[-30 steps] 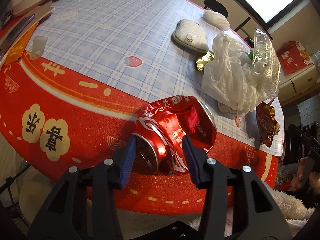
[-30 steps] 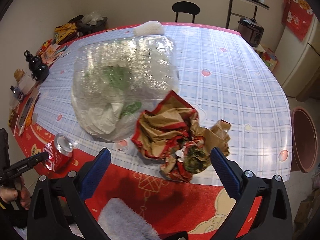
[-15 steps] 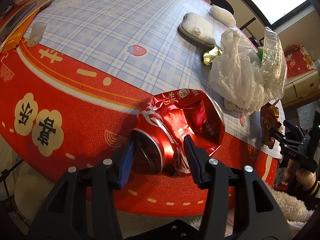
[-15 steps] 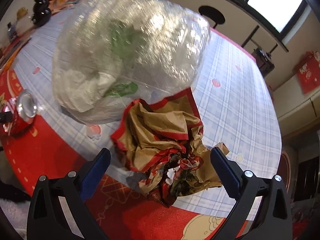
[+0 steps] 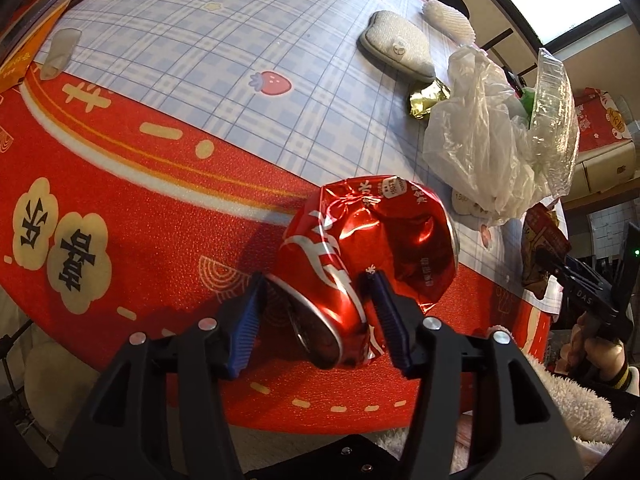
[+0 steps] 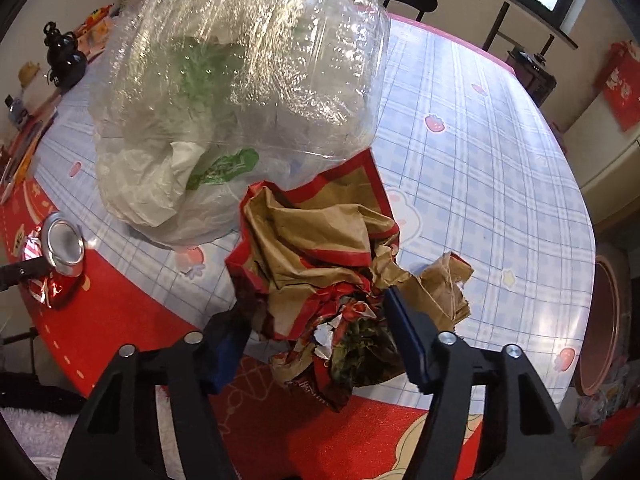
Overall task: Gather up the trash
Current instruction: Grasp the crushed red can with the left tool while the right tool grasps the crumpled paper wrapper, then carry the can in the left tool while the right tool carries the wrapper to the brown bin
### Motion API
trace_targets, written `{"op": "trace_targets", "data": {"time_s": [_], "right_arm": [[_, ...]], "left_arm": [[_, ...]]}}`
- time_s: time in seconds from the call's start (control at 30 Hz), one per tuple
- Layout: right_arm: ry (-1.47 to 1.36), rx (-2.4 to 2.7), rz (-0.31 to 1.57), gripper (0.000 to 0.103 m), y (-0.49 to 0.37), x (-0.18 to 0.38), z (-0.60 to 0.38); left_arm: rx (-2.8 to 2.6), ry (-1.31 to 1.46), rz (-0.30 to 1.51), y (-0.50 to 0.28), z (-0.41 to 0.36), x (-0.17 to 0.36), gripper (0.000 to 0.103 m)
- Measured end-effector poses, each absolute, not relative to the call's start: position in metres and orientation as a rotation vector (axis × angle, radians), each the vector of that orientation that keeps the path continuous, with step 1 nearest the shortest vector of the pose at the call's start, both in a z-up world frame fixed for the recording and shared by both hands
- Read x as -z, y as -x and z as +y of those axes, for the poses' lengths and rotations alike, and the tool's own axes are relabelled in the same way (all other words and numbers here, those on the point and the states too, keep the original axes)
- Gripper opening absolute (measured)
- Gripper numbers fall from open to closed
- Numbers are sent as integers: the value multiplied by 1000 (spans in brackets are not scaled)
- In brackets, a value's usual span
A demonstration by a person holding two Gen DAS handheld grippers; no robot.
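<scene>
A crushed red soda can (image 5: 372,240) lies at the table's red border between the fingers of my left gripper (image 5: 316,284). Its jaws are opening: the right pad still touches the can and a small gap shows at the left pad. In the right wrist view, the can (image 6: 60,248) sits at far left. A crumpled brown-and-red paper wrapper (image 6: 320,248) lies near the table edge. My right gripper (image 6: 316,300) is closing on it, both pads against the paper. A clear plastic bag with a clear container (image 6: 240,100) sits just behind the wrapper.
The round table (image 5: 200,60) has a blue plaid cloth with a red rim. On it lie a grey pouch (image 5: 396,50), a white foam net (image 5: 448,20) and a gold foil scrap (image 5: 426,98). A black figurine (image 6: 64,56) stands far left. A brown basin (image 6: 604,320) sits on the floor to the right.
My right gripper sank toward the paper wrapper and its wide jaws narrowed onto it. The left jaws widened a little around the can, which now tilts toward the camera.
</scene>
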State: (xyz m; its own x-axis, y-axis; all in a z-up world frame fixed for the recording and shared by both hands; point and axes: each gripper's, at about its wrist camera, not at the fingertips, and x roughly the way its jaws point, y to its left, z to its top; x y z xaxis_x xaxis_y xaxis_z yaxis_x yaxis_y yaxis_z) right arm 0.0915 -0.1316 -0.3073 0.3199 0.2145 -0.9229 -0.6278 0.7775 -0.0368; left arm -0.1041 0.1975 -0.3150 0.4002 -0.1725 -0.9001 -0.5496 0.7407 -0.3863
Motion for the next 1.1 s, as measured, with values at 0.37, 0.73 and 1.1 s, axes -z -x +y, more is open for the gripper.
{"op": "trace_targets", "data": {"time_s": [0.37,0.73,1.1], "right_arm": [[341,-659,1115,58,-67,289,-150],[256,-656,1061,58,-58,264,-197],[155,-646,1016,58,-52,246,-251]], "left_arm": [[-246,746,1111,100,189,305,47],[-242,685,1039,99,165,281,46],[-259,591,917,89,140,228,46]]}}
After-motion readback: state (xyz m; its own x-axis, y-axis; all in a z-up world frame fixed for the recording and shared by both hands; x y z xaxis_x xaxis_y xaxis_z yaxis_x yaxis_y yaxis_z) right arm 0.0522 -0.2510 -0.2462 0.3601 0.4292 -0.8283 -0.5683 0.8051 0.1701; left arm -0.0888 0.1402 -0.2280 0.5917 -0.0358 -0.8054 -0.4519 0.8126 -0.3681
